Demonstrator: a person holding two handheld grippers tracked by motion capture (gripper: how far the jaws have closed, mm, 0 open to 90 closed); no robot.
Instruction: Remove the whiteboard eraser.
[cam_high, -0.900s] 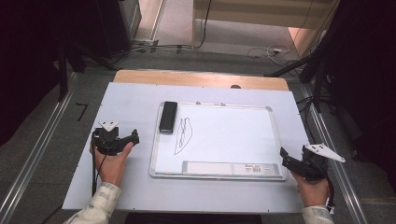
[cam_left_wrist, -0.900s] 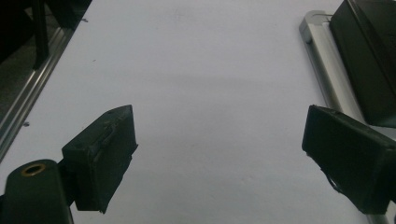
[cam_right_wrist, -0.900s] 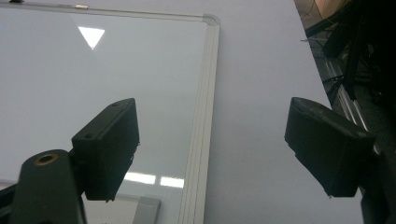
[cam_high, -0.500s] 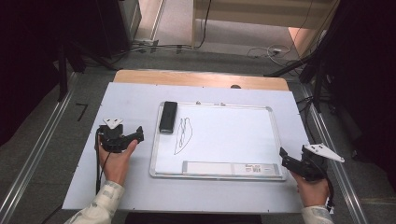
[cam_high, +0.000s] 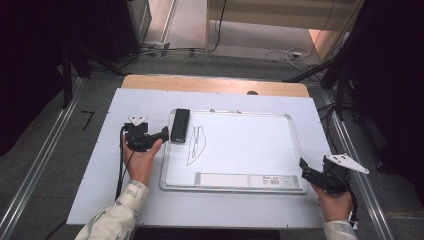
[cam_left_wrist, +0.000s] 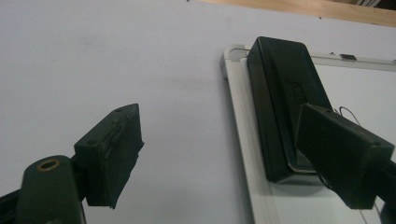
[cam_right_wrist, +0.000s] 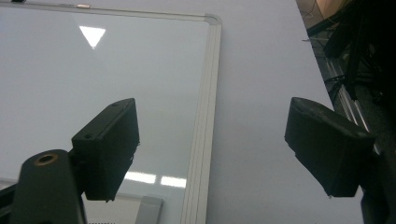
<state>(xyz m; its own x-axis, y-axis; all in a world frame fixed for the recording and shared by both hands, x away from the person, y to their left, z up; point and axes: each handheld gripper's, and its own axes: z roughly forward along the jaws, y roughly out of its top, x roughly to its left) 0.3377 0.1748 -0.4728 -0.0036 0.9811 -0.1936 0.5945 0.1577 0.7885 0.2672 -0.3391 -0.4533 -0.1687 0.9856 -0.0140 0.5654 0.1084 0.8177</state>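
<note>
Covering the wooden table (cam_high: 215, 84), white sheet (cam_high: 100, 165) under whiteboard (cam_high: 250, 145); grey floor around.

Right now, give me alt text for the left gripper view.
The left gripper has its two black jaws wide open, aimed at a black eraser lying on the left edge of a whiteboard; nothing is gripped. Pale table covering lies beneath.

Right claw's black jaw hides the eraser's (cam_left_wrist: 285, 107) near corner.

Whiteboard (cam_high: 240, 150) at the desk's (cam_high: 100, 165) middle, eraser (cam_high: 180, 125) on the whiteboard's far left corner, left tongs (cam_high: 162, 134) just beside the eraser, right tongs (cam_high: 303, 166) at the whiteboard's near right corner.
</note>
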